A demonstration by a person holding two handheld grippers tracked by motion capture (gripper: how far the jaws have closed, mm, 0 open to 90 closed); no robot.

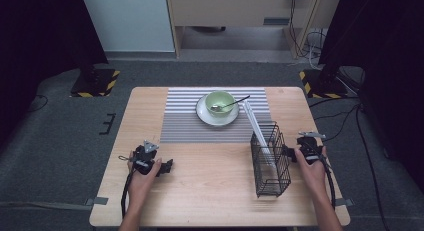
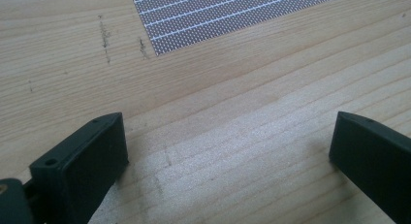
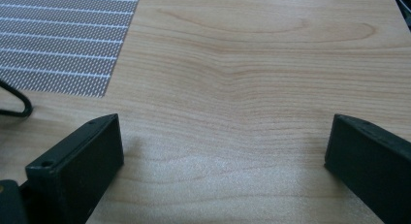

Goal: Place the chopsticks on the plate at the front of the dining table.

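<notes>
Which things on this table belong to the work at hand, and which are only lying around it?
Belonging to the work:
- black wire rack, beside the right hand-held gripper
- white flat piece leaning in the rack
- left hand-held gripper, open, holding nothing

Lying about:
- green bowl with spoon, on white plate
- striped mat

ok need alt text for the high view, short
A person's two hands rest open grippers, the left gripper and right gripper, on a wooden table beside a black wire rack. Behind, a green bowl with a spoon sits on a white plate on a striped mat.
</notes>
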